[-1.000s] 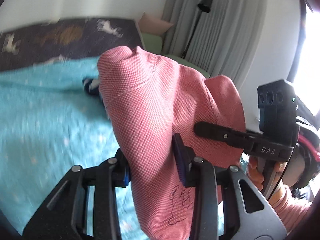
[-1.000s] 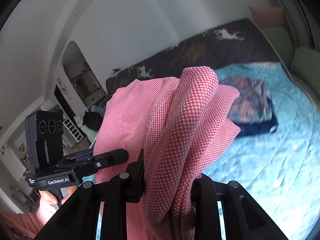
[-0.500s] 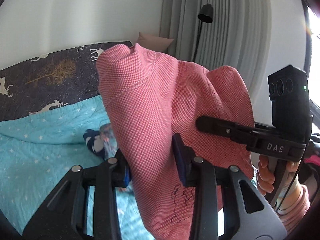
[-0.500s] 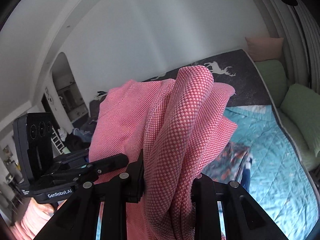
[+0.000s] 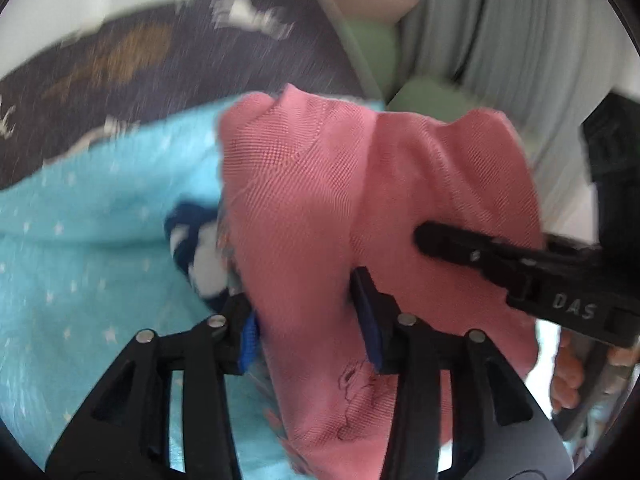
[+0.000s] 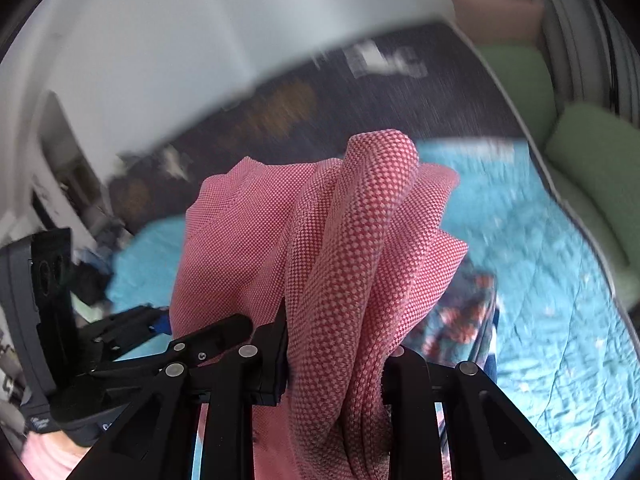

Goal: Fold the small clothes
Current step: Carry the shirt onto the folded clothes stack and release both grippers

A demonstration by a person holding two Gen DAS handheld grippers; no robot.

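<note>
A pink woven garment hangs bunched between both grippers above the bed. My left gripper has the cloth between its blue pads; its jaws are opening, and the cloth still stands up from them. My right gripper is shut on a thick rolled fold of the same garment. The right gripper shows at the right of the left wrist view, and the left gripper at the left of the right wrist view. A hand grips the right tool's handle.
A folded pile of navy and patterned clothes lies on the teal star quilt just beyond the garment. A dark deer-print blanket covers the far end of the bed. Green pillows and grey curtains line the right side.
Both grippers swung the pink garment across and downward over the bed; the folded pile now sits close behind it. The left jaws stand slightly wider.
</note>
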